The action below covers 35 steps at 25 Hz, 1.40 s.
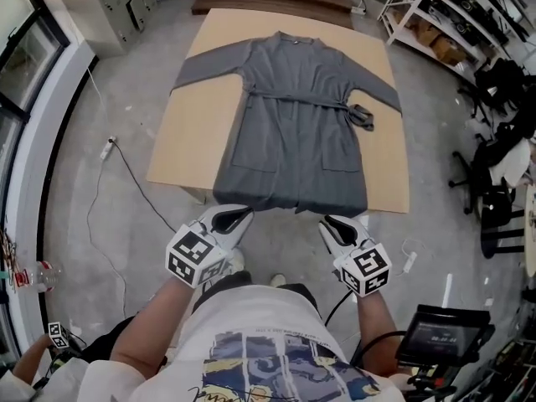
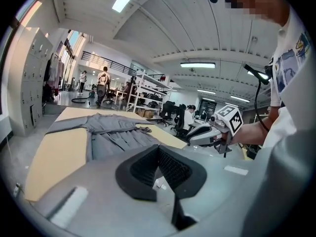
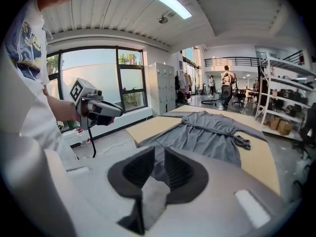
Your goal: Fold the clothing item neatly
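A grey robe (image 1: 293, 115) lies spread flat, front up, on a tan table (image 1: 201, 132), sleeves out to both sides and its belt tied at the waist. The same robe (image 2: 113, 130) (image 3: 207, 132) shows far ahead in both gripper views. My left gripper (image 1: 237, 216) (image 2: 158, 152) hovers over the floor just short of the table's near edge, jaws shut and empty. My right gripper (image 1: 329, 223) (image 3: 158, 159) hangs beside it at the same height, with a narrow gap between its pads and nothing in it. Neither touches the robe's hem.
Shelving (image 1: 444, 15) with boxes and dark office chairs (image 1: 494, 182) stand to the right. A cable with a power strip (image 1: 109, 149) runs over the floor on the left. A small screen (image 1: 440, 333) sits at my lower right. People (image 2: 102, 83) stand far off.
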{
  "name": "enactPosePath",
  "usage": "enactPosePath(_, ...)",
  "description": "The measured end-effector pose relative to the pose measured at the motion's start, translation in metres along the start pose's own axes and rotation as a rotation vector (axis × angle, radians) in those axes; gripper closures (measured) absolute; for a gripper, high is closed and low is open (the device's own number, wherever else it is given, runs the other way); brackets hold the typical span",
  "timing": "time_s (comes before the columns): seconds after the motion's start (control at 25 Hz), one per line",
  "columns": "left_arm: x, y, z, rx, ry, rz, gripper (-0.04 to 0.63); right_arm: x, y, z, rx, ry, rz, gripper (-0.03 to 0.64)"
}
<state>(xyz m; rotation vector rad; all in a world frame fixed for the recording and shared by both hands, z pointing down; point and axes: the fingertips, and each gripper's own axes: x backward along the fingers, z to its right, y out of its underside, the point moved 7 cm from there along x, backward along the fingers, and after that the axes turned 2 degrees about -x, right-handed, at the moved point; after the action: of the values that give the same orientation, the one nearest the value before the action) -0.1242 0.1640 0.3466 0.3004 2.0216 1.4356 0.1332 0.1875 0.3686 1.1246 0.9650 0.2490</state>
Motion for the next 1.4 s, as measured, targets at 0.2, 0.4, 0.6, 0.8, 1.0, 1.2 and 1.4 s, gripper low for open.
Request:
enactPosePath(0.2, 0.007, -0.003, -0.023, -0.004, 0.040, -0.015, 0.594, -0.016, -0.013, -0.009, -0.022, 0.047, -0.002, 0.566)
enactPosePath(0.4, 0.011, -0.004, -0.039, -0.002, 0.065, -0.010, 0.594, -0.027, -0.018, -0.022, -0.055, 0.058, -0.005, 0.566)
enactPosePath(0.6, 0.015, 0.000, -0.047, 0.010, 0.081, 0.016, 0.594, -0.032, -0.020, -0.023, -0.045, 0.089, -0.023, 0.566)
enactPosePath(0.8, 0.008, -0.002, -0.056, -0.001, 0.100, 0.031, 0.594, -0.032, -0.025, -0.006, -0.052, 0.143, -0.024, 0.566)
enactPosePath(1.0, -0.005, -0.001, -0.058, 0.001, 0.115, 0.015, 0.594, -0.021, -0.021, 0.017, -0.086, 0.192, -0.032, 0.552)
enactPosePath(1.2, -0.037, -0.015, -0.062, -0.006, 0.132, -0.007, 0.594, -0.021, -0.023, 0.053, -0.100, 0.223, -0.016, 0.552)
enactPosePath(1.4, -0.067, -0.035, -0.082, -0.011, 0.096, -0.017, 0.594, -0.046, -0.022, 0.097, -0.126, 0.190, -0.010, 0.552)
